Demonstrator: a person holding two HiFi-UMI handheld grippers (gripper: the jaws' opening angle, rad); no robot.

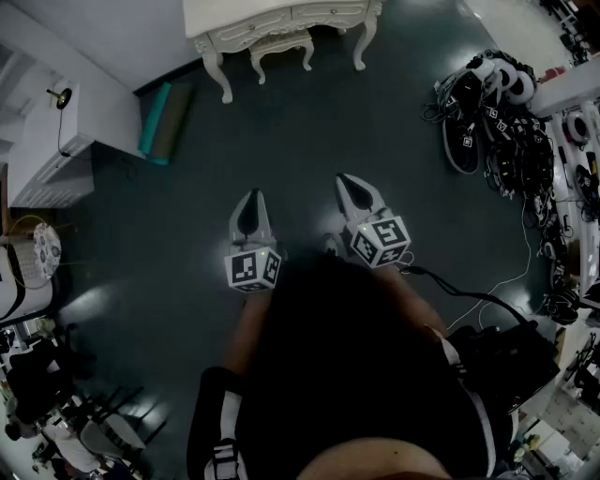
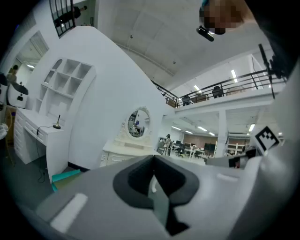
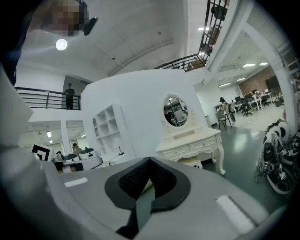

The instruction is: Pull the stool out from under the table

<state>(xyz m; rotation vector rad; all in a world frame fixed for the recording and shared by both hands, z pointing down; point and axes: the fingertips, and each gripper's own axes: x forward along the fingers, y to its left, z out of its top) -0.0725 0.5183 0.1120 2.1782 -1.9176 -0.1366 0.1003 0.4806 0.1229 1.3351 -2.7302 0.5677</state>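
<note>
A white carved dressing table point(image 1: 281, 17) stands by the far wall, and the matching stool point(image 1: 281, 47) is tucked between its legs. In the right gripper view the table point(image 3: 187, 143) is ahead on the right with the stool's cushion point(image 3: 190, 162) under it. My left gripper point(image 1: 249, 199) and right gripper point(image 1: 349, 180) hang side by side in the air over the dark floor, well short of the table. Both are shut with nothing in them. The left gripper view has the table point(image 2: 124, 151) with its oval mirror just above my closed jaws.
A rolled teal mat point(image 1: 164, 122) lies by the wall left of the table. A white shelf unit point(image 1: 47, 141) stands at the left. A heap of black and white headsets and cables point(image 1: 497, 112) covers the floor at the right.
</note>
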